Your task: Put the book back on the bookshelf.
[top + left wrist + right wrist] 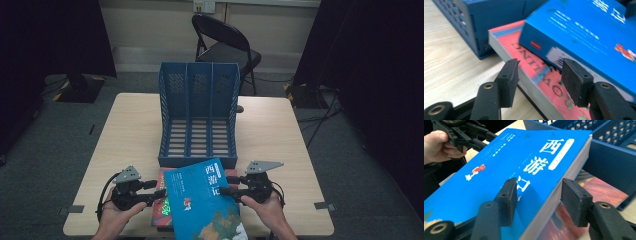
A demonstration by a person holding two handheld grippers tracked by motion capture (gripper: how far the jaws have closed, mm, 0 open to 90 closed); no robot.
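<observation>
1. The blue book (202, 200) lay nearest the camera in the high view, tilted, between the two grippers and resting on the red book (162, 202).
2. The left gripper (159, 193) was held in the person's left hand (116, 215), with its jaw tips at the left edge of the blue book.
3. In the left gripper view, the left gripper (539, 75) stood with its jaws spread apart. The edges of the red book (534, 82) and the blue book (584, 37) sat between and just beyond the pads; contact with either pad could not be confirmed.
4. The right gripper (226, 189) was held in the person's right hand (267, 207), with its tips at the right edge of the blue book.
5. In the right gripper view, the right gripper (537, 195) also stood open. Its jaws straddled the page edge of the blue book (511, 170): one pad lay over the cover, the other beside the page block. No clamping was visible.
6. The red book (596, 192) lay beneath the blue book, just beyond the right gripper's outer pad.
7. The blue file rack (198, 117) stood just ahead of both grippers, with its front lip near the far edges of the books.
8. The table (280, 130) carried all items. A black folding chair (225, 45) stood beyond the rack, well apart from the grippers.
</observation>
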